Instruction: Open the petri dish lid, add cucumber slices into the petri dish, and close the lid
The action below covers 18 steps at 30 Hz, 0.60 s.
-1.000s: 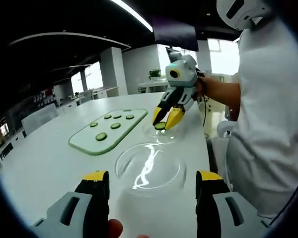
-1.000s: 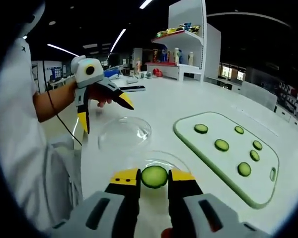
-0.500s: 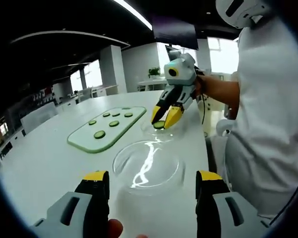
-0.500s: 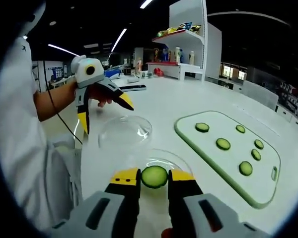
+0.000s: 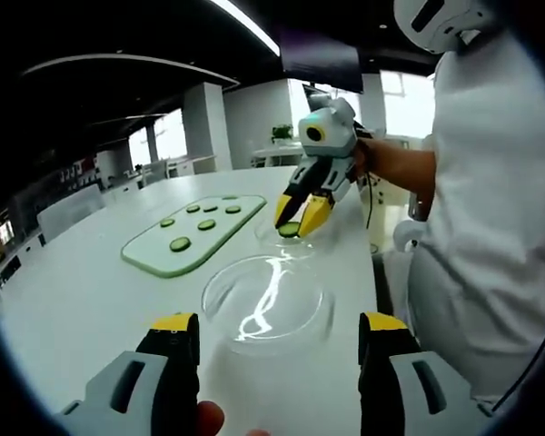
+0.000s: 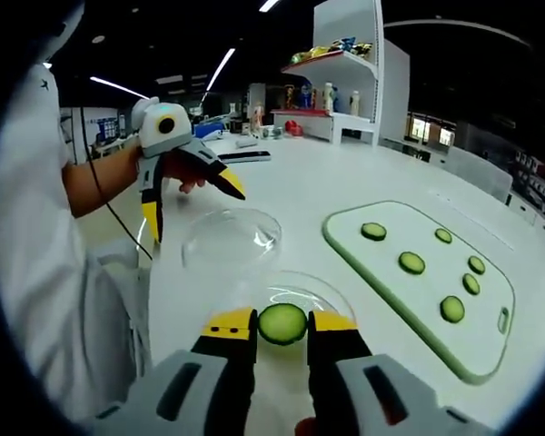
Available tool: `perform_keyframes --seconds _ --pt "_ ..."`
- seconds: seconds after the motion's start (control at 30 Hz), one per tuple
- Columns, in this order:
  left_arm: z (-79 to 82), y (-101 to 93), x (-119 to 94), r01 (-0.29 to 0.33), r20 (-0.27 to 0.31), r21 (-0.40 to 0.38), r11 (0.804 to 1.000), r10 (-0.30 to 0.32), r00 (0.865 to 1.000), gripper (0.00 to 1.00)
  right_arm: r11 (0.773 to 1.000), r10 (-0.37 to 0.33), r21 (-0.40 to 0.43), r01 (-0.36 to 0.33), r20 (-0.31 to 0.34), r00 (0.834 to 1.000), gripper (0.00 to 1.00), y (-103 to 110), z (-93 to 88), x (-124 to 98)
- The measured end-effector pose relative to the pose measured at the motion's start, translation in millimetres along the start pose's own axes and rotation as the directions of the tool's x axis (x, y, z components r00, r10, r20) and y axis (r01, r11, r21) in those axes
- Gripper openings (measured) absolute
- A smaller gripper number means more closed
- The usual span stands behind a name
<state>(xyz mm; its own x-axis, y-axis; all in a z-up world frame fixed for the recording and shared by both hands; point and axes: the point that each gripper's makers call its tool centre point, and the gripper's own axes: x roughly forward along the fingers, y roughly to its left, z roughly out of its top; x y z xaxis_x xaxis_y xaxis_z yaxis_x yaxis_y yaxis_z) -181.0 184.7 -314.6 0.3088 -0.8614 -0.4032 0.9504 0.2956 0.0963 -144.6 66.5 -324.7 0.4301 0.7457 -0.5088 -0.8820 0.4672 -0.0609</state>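
My right gripper point(image 6: 282, 325) is shut on a round green cucumber slice point(image 6: 282, 323), just above the open clear petri dish base point(image 6: 302, 292). In the left gripper view that same gripper point(image 5: 296, 227) holds the slice point(image 5: 290, 230) over the base point(image 5: 274, 242). The clear lid point(image 5: 266, 304) lies on the white table ahead of my left gripper point(image 5: 278, 327), whose jaws stand wide open with nothing between them. In the right gripper view the left gripper point(image 6: 191, 204) hovers behind the lid point(image 6: 231, 239), held by a person's hand.
A white, green-rimmed cutting board point(image 6: 418, 282) with several cucumber slices lies beside the dish, also in the left gripper view as the board point(image 5: 154, 252). A person in white stands at the table's edge point(image 5: 490, 227). Shelves with bottles point(image 6: 331, 95) stand far behind.
Both views have drifted slightly. The right gripper stays shut on the slice over the dish base, and the left gripper stays open by the lid.
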Motion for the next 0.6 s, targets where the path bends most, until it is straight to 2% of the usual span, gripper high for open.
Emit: perform_keyframes --seconds 0.07,0.13,0.17,0.23,0.6 --pt "-0.3 0.1 0.5 0.0 0.001 0.0 1.0 0.0 1.0 0.7 1.0 0.008 -0.013 -0.008 0.013 1.0 0.25 2.5 1.6 -0.2" --pt "0.7 0.2 0.6 0.001 0.006 -0.002 1.0 -0.001 1.0 0.7 0.999 0.036 -0.008 -0.036 0.019 0.999 0.37 7.9 2.8 -0.9" --pt "1.6 0.2 0.5 0.001 0.01 -0.003 1.0 -0.001 1.0 0.7 0.999 0.037 -0.011 -0.037 0.026 0.999 0.38 8.2 4.1 -1.5" --pt "3.3 0.2 0.4 0.002 0.018 -0.005 1.0 -0.002 1.0 0.7 0.999 0.039 -0.018 -0.038 0.041 0.998 0.36 8.7 6.7 -2.8" --pt "3.6 -0.7 2.0 0.004 0.014 0.0 1.0 -0.004 1.0 0.7 1.0 -0.001 -0.016 0.001 0.027 1.0 0.35 -1.3 1.8 -4.2"
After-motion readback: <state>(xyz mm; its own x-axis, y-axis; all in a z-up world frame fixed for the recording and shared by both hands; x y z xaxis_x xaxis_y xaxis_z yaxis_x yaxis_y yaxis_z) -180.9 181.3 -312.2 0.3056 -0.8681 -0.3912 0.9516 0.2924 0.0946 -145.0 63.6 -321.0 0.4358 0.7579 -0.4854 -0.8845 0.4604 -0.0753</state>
